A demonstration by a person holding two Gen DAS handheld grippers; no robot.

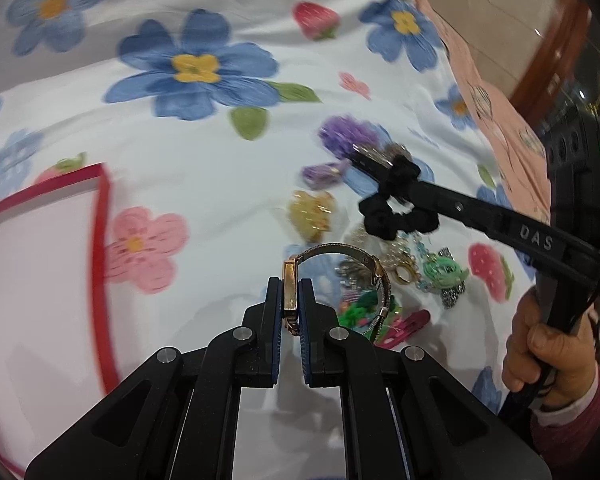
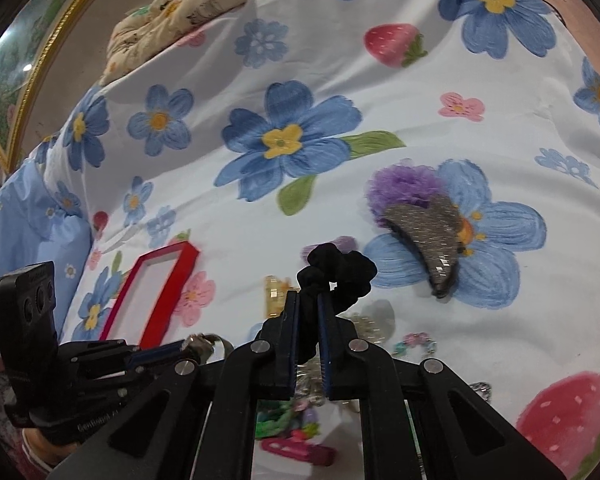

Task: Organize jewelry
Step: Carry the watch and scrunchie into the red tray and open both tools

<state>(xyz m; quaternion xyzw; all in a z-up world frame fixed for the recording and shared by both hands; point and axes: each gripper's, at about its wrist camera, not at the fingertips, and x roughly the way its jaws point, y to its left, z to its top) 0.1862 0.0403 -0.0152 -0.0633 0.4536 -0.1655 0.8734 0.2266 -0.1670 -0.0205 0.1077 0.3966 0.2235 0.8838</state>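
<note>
My left gripper [image 1: 291, 286] is shut on a gold wristwatch [image 1: 290, 288] with a mesh band, held above the floral bedsheet. My right gripper [image 2: 308, 300] is shut on a black scrunchie [image 2: 336, 270], which also shows in the left wrist view [image 1: 396, 216], lifted over the jewelry pile [image 1: 404, 276]. A red-rimmed white tray [image 1: 40, 272] lies to the left; it also shows in the right wrist view [image 2: 156, 288]. A grey glitter claw clip [image 2: 428, 232] and a purple scrunchie [image 2: 400, 184] lie on the sheet ahead of the right gripper.
A yellow hair clip [image 1: 312, 212], a small purple clip [image 1: 324, 174], a green clip [image 1: 444, 272] and pink snap clips [image 1: 404, 326] lie around the pile. A cream pillow [image 2: 180, 8] lies at the far side. A pink blanket [image 1: 492, 92] borders the sheet on the right.
</note>
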